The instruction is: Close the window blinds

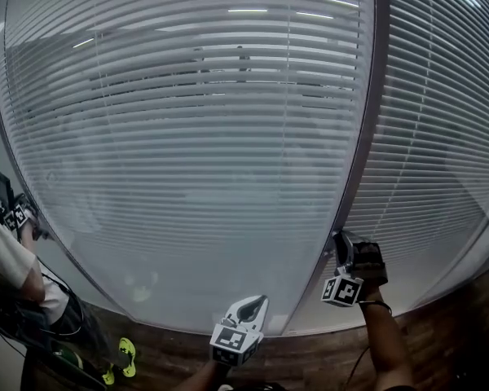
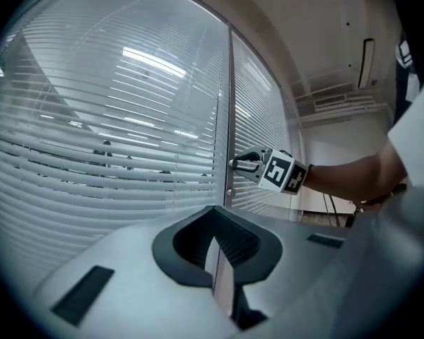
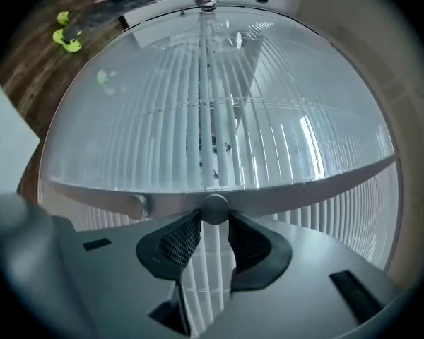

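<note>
One knob (image 3: 214, 208) is clamped in the right tool (image 3: 214, 219); the left tool (image 2: 215, 239) is closed.

The window blinds hang in two panels side by side, the wide left panel (image 1: 187, 137) and the right panel (image 1: 440, 129), with an upright frame post (image 1: 365, 137) between them. Low on that post sits a knob (image 3: 214, 209), between the jaws of the right gripper (image 1: 340, 239) and touching both. A second knob (image 3: 138, 205) lies just beside it on the post. The left gripper (image 1: 253, 304) is lower and further left, before the left panel. A person (image 1: 12, 271) stands on the floor (image 1: 326, 353) at far left.
</note>
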Demonstrator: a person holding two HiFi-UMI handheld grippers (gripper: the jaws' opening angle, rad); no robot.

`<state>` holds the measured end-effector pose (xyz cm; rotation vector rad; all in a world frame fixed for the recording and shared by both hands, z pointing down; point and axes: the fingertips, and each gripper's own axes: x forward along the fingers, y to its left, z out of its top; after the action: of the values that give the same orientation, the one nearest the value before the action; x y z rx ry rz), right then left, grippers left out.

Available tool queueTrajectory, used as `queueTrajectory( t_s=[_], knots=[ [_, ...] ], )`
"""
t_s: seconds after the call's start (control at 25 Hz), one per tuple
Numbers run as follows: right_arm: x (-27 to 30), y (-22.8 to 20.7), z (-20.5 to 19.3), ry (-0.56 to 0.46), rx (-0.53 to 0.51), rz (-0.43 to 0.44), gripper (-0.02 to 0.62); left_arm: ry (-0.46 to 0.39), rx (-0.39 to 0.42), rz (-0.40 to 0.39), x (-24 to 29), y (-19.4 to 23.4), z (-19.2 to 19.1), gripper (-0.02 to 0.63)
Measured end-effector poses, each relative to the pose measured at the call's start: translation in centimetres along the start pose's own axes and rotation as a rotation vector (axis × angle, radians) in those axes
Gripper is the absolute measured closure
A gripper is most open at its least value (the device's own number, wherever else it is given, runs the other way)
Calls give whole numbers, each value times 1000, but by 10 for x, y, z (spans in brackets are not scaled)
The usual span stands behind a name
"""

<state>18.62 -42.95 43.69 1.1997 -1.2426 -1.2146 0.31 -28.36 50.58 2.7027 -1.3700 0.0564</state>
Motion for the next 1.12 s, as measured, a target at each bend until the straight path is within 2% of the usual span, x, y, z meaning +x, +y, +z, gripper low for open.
queueTrajectory(
  t_s=[0.08,0.12,0.2,0.32,0.56,0.64,0.68,0.72,0.96,1.12],
  knots=[
    [0,0,-2,1,-38,-5,469,2,1,-2,0,0,0,606],
    [0,0,-2,2,-24,-5,468,3,2,-3,0,-1,0,606],
    [0,0,-2,-10,88,8,468,3,4,-6,-1,-2,1,606],
    [-4,1,1,-46,408,79,468,3,2,-1,-1,0,1,606],
    [-7,-2,-5,-103,1201,214,456,5,-8,5,-2,1,-1,606],
    [-3,0,-8,-125,1403,248,456,5,-8,1,-1,0,-1,606],
    [-3,1,-8,-136,1469,254,456,5,-6,-2,-1,-2,-1,606],
    [-4,1,-7,-143,1503,249,456,6,-5,-5,-1,-3,-2,606],
    [-3,-6,-7,-140,1555,156,457,6,-10,3,-3,0,-2,606],
    [-4,-11,-9,-156,1553,135,469,8,-12,9,-3,3,-4,606]
  ],
)
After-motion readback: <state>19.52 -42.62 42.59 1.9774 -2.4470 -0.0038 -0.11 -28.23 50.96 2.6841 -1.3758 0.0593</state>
